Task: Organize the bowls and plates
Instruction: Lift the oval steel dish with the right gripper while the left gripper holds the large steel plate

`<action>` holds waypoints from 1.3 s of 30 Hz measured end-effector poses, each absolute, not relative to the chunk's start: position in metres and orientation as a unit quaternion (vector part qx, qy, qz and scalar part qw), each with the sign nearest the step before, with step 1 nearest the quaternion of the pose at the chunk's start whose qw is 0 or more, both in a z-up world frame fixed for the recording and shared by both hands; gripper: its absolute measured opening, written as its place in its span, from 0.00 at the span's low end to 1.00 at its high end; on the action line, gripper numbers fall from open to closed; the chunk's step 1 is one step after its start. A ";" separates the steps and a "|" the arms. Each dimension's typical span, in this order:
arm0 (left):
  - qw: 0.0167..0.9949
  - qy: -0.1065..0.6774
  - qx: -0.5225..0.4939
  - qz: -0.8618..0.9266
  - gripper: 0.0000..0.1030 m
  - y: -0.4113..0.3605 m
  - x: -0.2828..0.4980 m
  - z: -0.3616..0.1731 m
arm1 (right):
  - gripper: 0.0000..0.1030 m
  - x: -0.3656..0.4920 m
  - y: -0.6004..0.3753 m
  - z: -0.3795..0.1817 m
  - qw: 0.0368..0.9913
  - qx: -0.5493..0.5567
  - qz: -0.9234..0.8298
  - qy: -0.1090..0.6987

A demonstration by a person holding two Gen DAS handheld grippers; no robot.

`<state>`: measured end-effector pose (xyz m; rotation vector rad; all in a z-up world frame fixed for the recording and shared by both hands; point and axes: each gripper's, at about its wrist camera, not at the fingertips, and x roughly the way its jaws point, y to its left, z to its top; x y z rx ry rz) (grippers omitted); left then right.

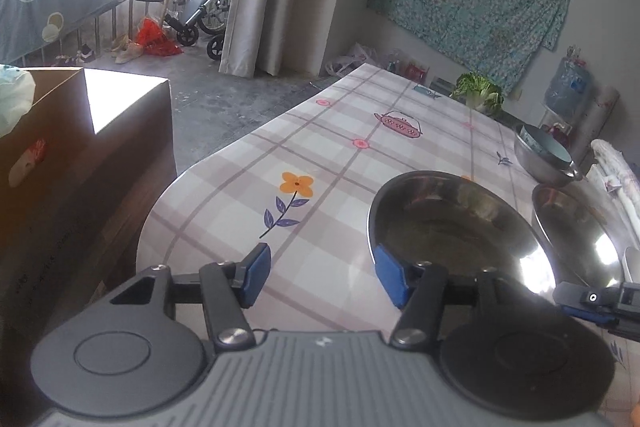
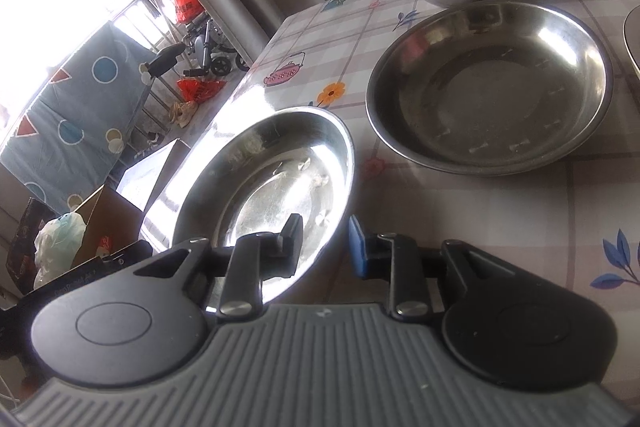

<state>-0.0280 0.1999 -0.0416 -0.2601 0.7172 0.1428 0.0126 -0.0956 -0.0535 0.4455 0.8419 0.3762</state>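
While tilted leftward, steel plate [image 2: 276, 183] between right tool [image 2: 322, 243]

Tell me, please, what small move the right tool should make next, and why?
Probably close the right tool on the rim of the near steel plate. Its fingers straddle that rim, one inside and one outside, without visibly pressing on it, while the left tool stands open and empty. A firm pinch would likely let the plate be lifted into the larger plate.
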 end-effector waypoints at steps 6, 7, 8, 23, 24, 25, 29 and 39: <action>0.918 0.374 -0.122 0.059 0.56 0.194 -0.003 -0.054 | 0.24 0.028 -0.091 -0.059 0.874 0.206 0.172 0.404; 0.918 0.375 -0.118 0.057 0.53 0.193 -0.001 -0.055 | 0.24 0.030 -0.089 -0.061 0.874 0.204 0.172 0.406; 0.917 0.378 -0.114 0.055 0.50 0.191 0.000 -0.056 | 0.23 0.032 -0.088 -0.062 0.873 0.204 0.174 0.407; 0.906 0.408 -0.114 0.006 0.21 0.163 -0.012 -0.055 | 0.11 0.030 -0.095 -0.069 0.859 0.223 0.198 0.417; 0.905 0.410 -0.116 0.002 0.21 0.163 -0.015 -0.056 | 0.11 0.028 -0.097 -0.069 0.858 0.222 0.198 0.418; 0.903 0.413 -0.118 -0.005 0.21 0.161 -0.018 -0.056 | 0.11 0.027 -0.098 -0.069 0.857 0.223 0.199 0.419; 0.900 0.420 -0.112 -0.033 0.22 0.156 -0.029 -0.054 | 0.11 0.020 -0.102 -0.064 0.858 0.209 0.204 0.423; 0.909 0.412 -0.061 -0.002 0.51 0.159 -0.007 -0.042 | 0.13 0.025 -0.110 -0.057 0.871 0.180 0.181 0.420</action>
